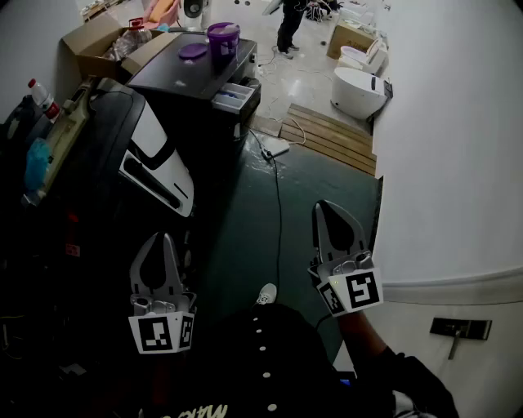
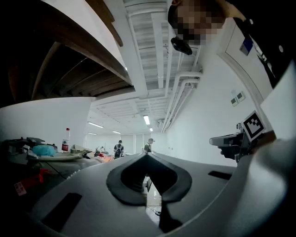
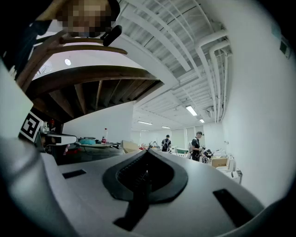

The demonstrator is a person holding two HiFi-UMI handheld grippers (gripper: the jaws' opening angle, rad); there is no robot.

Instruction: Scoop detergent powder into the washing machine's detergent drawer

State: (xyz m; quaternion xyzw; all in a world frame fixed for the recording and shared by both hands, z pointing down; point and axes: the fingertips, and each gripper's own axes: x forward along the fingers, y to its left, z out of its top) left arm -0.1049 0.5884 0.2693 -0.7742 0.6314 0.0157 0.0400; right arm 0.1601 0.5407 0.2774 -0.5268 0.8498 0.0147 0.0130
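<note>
Far ahead in the head view stands the dark washing machine (image 1: 176,73). A purple detergent tub (image 1: 222,38) and its purple lid (image 1: 194,51) rest on top of it. Its detergent drawer (image 1: 234,95) is pulled out at the front right corner. My left gripper (image 1: 166,237) is low at the left, shut and holding nothing. My right gripper (image 1: 322,206) is low at the right, also shut and holding nothing. Both point level, several steps short of the machine. Each gripper view shows its own jaws closed, for the left gripper (image 2: 147,156) and the right gripper (image 3: 148,152).
A cluttered dark bench (image 1: 49,163) with a bottle (image 1: 42,95) runs along the left, and a black-and-white appliance (image 1: 151,163) leans beside it. A cable (image 1: 278,204) trails over the green floor. A wooden pallet (image 1: 328,135), two toilets (image 1: 359,91), a cardboard box (image 1: 98,37) and a person (image 1: 290,24) lie beyond. A white wall (image 1: 458,163) closes the right.
</note>
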